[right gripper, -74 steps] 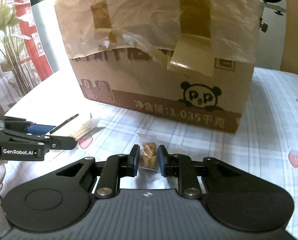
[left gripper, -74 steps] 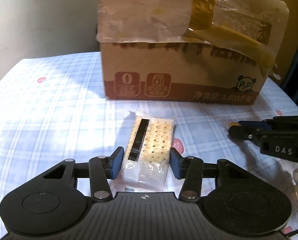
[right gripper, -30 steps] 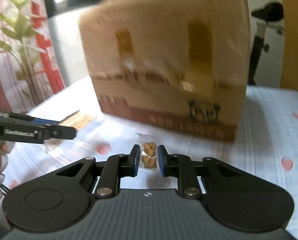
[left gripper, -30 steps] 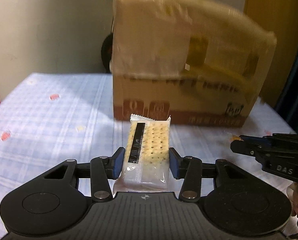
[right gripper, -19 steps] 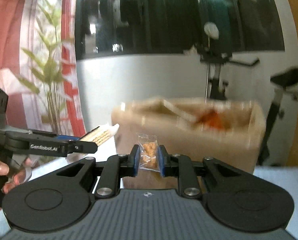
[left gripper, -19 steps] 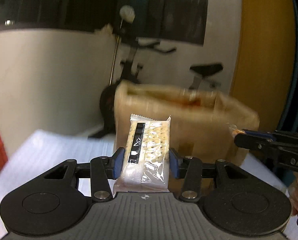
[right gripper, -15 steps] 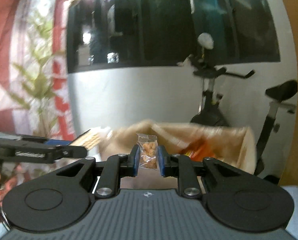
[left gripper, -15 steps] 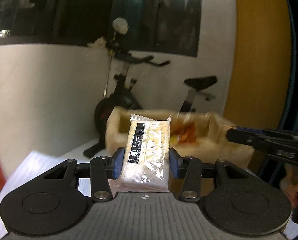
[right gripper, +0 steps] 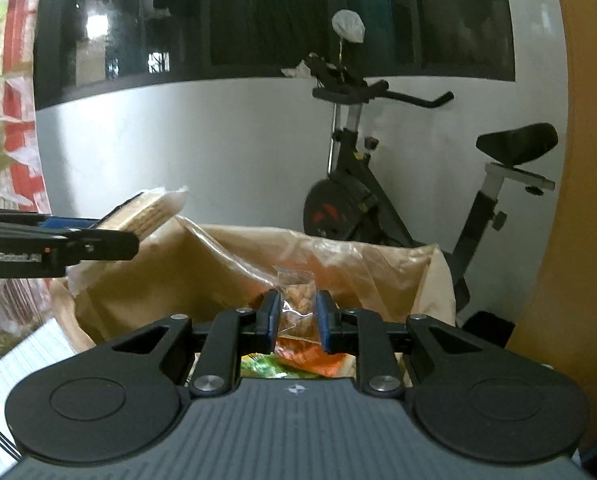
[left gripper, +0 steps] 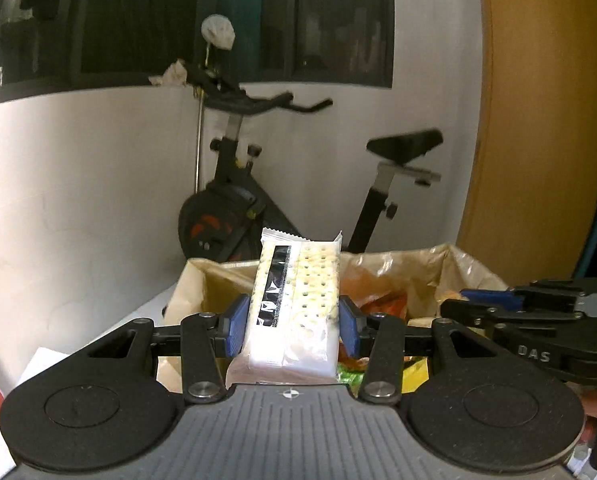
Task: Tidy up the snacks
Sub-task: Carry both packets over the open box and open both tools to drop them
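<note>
Cracker pack (left gripper: 296,300) between left fingers (left gripper: 234,326) — over box (left gripper: 474,276).

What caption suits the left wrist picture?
Left tongs holding a cracker pack above the open snack box, exercise bike behind.

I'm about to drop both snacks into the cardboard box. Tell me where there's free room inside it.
Bare room shows along the open brown cardboard box's left inner wall, beside the orange and green snack packets heaped at centre. That heap, under the right gripper holding the small clear nut bag, is crowded. The left gripper carries the clear-wrapped cracker pack above the left side.
</note>
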### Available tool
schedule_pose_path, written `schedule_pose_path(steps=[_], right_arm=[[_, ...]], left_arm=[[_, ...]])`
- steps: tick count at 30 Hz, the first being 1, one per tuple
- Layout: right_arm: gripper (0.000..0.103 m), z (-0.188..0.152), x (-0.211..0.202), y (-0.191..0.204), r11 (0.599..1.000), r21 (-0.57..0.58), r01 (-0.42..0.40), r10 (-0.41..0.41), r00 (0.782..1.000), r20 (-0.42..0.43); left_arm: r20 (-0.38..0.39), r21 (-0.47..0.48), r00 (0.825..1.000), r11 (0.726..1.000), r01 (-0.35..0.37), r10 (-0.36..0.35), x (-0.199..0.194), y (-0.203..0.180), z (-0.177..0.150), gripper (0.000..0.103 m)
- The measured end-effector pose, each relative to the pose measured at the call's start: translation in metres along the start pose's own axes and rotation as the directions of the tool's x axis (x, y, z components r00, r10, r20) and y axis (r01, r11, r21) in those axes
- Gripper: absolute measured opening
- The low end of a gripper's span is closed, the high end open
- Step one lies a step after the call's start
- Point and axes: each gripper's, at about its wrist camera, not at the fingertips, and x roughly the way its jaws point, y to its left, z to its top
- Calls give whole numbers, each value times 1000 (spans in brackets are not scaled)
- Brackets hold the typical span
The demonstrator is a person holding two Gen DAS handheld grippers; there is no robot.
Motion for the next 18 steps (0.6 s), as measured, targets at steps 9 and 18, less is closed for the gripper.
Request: schedule_pose_path(steps=[9, 18], right_arm=[[73, -3, -16, -15, 997, 76, 17, -16, 1000, -7], [101, 0, -55, -5, 995, 92, 36, -38, 999, 13]], left_arm=[[-10, 20, 1000, 1000, -22, 22, -11, 8, -4, 78], [8, -17, 998, 998, -61, 61, -50, 6, 5, 93]])
